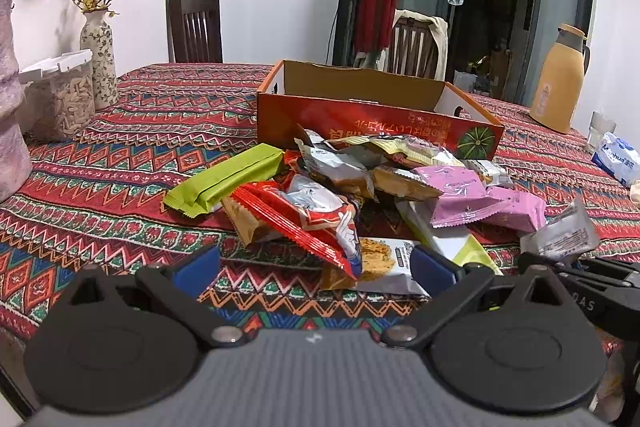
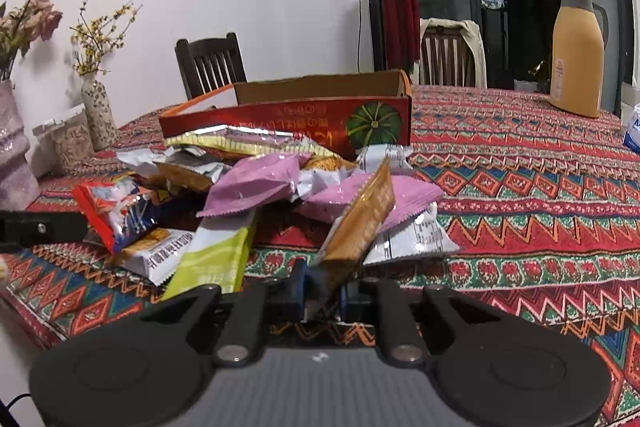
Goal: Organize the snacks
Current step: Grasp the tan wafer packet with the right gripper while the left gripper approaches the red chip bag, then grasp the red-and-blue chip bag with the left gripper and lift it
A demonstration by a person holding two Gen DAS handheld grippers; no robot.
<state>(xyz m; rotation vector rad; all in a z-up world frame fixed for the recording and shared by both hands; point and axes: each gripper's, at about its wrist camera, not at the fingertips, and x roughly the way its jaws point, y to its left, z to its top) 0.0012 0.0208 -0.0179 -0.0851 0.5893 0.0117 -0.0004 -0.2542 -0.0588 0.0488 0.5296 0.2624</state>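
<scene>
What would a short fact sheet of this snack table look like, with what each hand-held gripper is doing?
Surface: patterned tablecloth
Container: orange cardboard box, open top, behind the pile
Snacks: loose pile, including a green packet and pink packets
Left hand-held gripper: open, holding nothing, near the pile
Right hand-held gripper: shut on a cracker packet, tilted upward

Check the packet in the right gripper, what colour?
Golden-brown packet, clear wrapper showing biscuit, clamped in the right gripper. Clearest in the right wrist view.
</scene>
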